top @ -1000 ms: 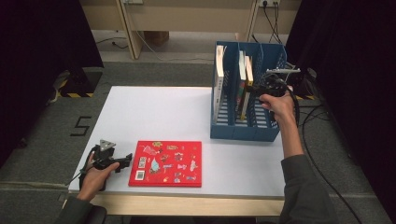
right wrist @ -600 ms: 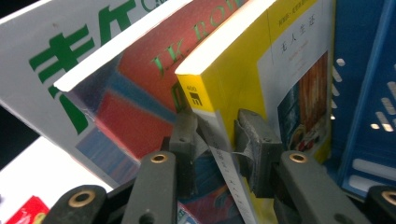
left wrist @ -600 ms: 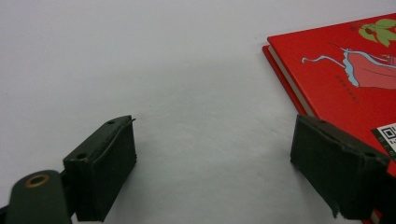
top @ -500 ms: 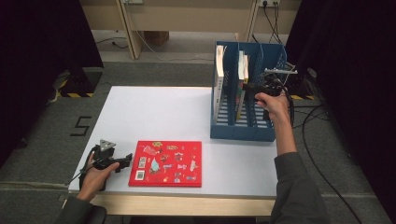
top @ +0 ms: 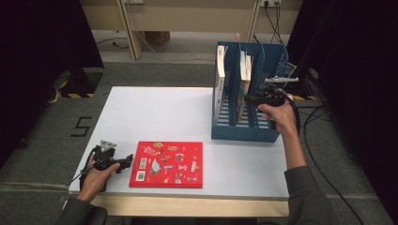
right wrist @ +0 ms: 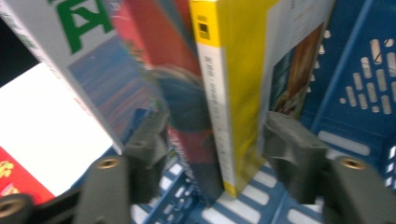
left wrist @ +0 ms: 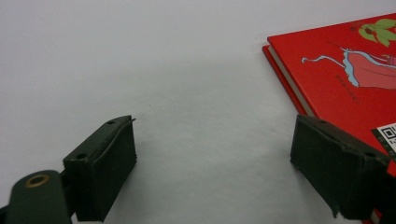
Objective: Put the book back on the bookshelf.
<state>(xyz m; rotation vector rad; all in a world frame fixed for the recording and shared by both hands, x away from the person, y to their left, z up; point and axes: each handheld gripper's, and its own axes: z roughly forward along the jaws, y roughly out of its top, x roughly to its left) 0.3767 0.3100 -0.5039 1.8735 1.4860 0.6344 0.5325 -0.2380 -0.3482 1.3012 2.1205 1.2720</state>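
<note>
My right claw [right wrist: 208, 154] has just been opening around the yellow book [right wrist: 233, 93], now upright in the blue rack [top: 274, 58] — released; left claw [left wrist: 215, 163] spread beside it.

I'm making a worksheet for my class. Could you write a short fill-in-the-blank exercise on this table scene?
1. The flat book lying near the left claw has a ____ cover.
2. The standing books sit in a ____ file rack.
3. The right claw has just been opening, its jaws on either side of a book with a ____ spine.

Missing words: red; blue; yellow
</note>
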